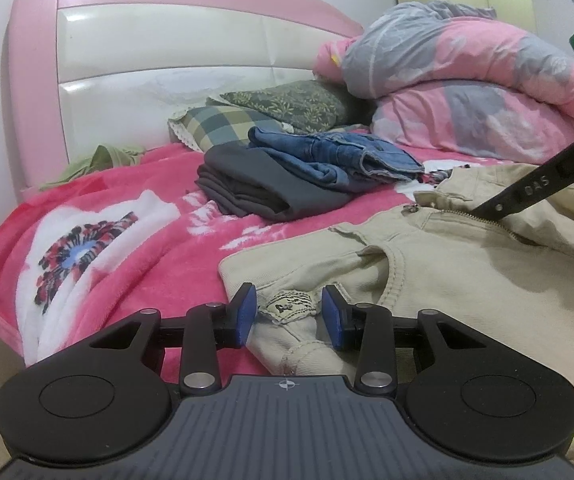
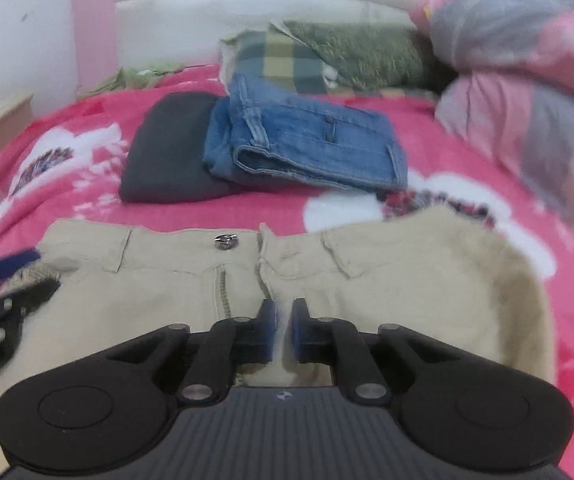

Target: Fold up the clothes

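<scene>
Left gripper [image 1: 289, 312]: bottom centre of the left wrist view, jaws partly apart, blue pads on either side of a bunched fold of the beige trousers [image 1: 427, 272] that bears a small sewn label [image 1: 290, 306]; whether the pads press the cloth I cannot tell.
Right gripper [image 2: 284, 330]: bottom centre of the right wrist view, jaws nearly together with only a thin gap between the blue pads, a pale strip of fabric showing in the gap; a firm pinch I cannot confirm, as the view is blurred.
Beige trousers: spread flat on the pink blanket [image 1: 135, 216], lower middle of both views, waistband toward the far side, metal button [image 2: 225, 241] at the fly.
Folded jeans [image 2: 307, 148]: mid-frame beyond the trousers, resting partly on the folded dark garment [image 2: 167, 160].
Pillows: a checked one [image 1: 219, 124] and a green patterned one [image 1: 291, 104] behind the stack.
Rolled quilt [image 1: 467, 80]: upper right, pink and grey.
Headboard [image 1: 159, 60]: upper left, pink and white, farthest back.
</scene>
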{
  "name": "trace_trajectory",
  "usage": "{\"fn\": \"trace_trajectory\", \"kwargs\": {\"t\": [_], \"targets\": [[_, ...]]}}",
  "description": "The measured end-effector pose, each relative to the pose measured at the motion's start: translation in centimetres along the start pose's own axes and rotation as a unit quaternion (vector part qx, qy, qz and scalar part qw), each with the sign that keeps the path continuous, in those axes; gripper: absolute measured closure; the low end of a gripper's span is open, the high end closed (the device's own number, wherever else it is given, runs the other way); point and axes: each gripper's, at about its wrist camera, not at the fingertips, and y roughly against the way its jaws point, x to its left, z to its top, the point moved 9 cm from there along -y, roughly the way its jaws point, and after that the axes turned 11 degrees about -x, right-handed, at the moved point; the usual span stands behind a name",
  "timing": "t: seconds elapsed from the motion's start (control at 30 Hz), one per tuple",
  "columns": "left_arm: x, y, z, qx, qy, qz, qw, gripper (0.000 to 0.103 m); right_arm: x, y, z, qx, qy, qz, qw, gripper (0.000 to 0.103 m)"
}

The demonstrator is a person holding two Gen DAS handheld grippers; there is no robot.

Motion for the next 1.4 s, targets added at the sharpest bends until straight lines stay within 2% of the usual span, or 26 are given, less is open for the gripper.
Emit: {"fn": "trace_trajectory", "kwargs": {"t": [0.07, 0.23, 0.27, 0.3, 0.37, 0.43, 0.5, 0.53, 0.6, 0.7, 0.77, 0.83, 0.9, 0.93, 1.0, 1.03, 1.13, 1.17, 1.2, 1.27, 1.37, 1.4], "targets": [[-0.1, 0.0, -0.1, -0.002, -0.001, 0.002, 1.0, 0.066, 0.6, -0.3, -0.4, -0.002, 0.007, 0.007, 1.0, 0.095], [-0.2, 0.0, -0.1, -0.005, -0.009, 0.006, 0.9999, 0.066, 1.2, -1.5, -1.7, 0.002, 0.013, -0.008, 1.0, 0.094], [-0.2, 0.0, -0.1, -0.005, -0.01, 0.006, 0.9999, 0.065, 1.1, -1.2, -1.4, 0.006, 0.012, -0.008, 1.0, 0.092], [-0.2, 0.0, -0.1, -0.005, -0.011, 0.006, 0.9999, 0.065, 0.9, -1.0, -1.1, 0.011, 0.008, -0.007, 1.0, 0.087], [-0.2, 0.0, -0.1, -0.005, -0.011, 0.005, 0.9999, 0.065, -0.4, 1.5, -0.1, 0.011, -0.059, 0.007, 0.998, 0.081], [-0.2, 0.0, -0.1, -0.003, -0.011, 0.003, 0.9999, 0.065, -2.8, 6.2, 1.4, -0.02, -0.14, 0.01, 0.99, 0.08], [-0.1, 0.0, 0.1, 0.0, -0.007, 0.002, 1.0, 0.065, -5.8, 12.9, 2.5, -0.067, -0.217, 0.008, 0.974, 0.076], [0.2, 0.2, 0.3, 0.002, 0.005, 0.002, 1.0, 0.065, -7.6, 17.5, 2.6, -0.096, -0.255, 0.003, 0.962, 0.074], [0.9, 1.0, 1.0, 0.008, 0.043, 0.007, 0.999, 0.065, -10.2, 25.8, 1.9, -0.138, -0.296, -0.022, 0.945, 0.06], [1.4, 3.1, 3.0, -0.001, 0.075, 0.015, 0.9971, 0.065, -13.1, 39.4, -1.1, -0.19, -0.317, -0.097, 0.924, 0.056], [0.4, 5.0, 5.0, -0.024, 0.065, 0.003, 0.9976, 0.065, -13.5, 47.4, -4.3, -0.214, -0.323, -0.162, 0.908, 0.056], [-1.9, 7.1, 7.3, -0.046, 0.059, -0.028, 0.9968, 0.064, -13.2, 52.8, -8.3, -0.229, -0.351, -0.216, 0.882, 0.056], [-5.5, 9.2, 8.8, -0.056, 0.055, -0.085, 0.9933, 0.051, -12.8, 57.4, -12.7, -0.239, -0.389, -0.263, 0.85, 0.054], [-8.0, 9.8, 8.7, -0.047, 0.045, -0.122, 0.9904, 0.048, -12.3, 58.0, -14.6, -0.239, -0.41, -0.266, 0.839, 0.054], [-12.9, 11.3, 8.5, -0.029, 0.025, -0.196, 0.9799, 0.047, -10.6, 57.6, -18.6, -0.232, -0.444, -0.257, 0.826, 0.054], [-15.4, 11.8, 7.8, -0.012, 0.01, -0.223, 0.9746, 0.047, -9.7, 56.6, -20.0, -0.22, -0.451, -0.249, 0.829, 0.054], [-21.6, 12.5, 5.0, 0.022, -0.055, -0.262, 0.9632, 0.047, -7.5, 52.5, -23.3, -0.178, -0.468, -0.217, 0.838, 0.054], [-22.3, 12.2, 4.0, 0.029, -0.074, -0.25, 0.9649, 0.047, -6.9, 51.2, -24.2, -0.166, -0.477, -0.204, 0.839, 0.054], [-23.1, 12.0, 3.1, 0.037, -0.093, -0.238, 0.966, 0.047, -6.5, 50.1, -24.9, -0.164, -0.492, -0.189, 0.834, 0.054], [-24.5, 11.4, 1.3, 0.053, -0.128, -0.215, 0.9668, 0.047, -6.4, 48.7, -25.1, -0.174, -0.494, -0.171, 0.834, 0.054], [-23.6, 11.0, -0.1, 0.064, -0.099, -0.207, 0.9712, 0.043, -6.0, 48.2, -23.1, -0.185, -0.392, -0.205, 0.877, 0.054], [-23.4, 10.9, -0.2, 0.066, -0.085, -0.208, 0.9722, 0.042, -6.0, 48.2, -22.6, -0.189, -0.372, -0.208, 0.885, 0.053]]}}
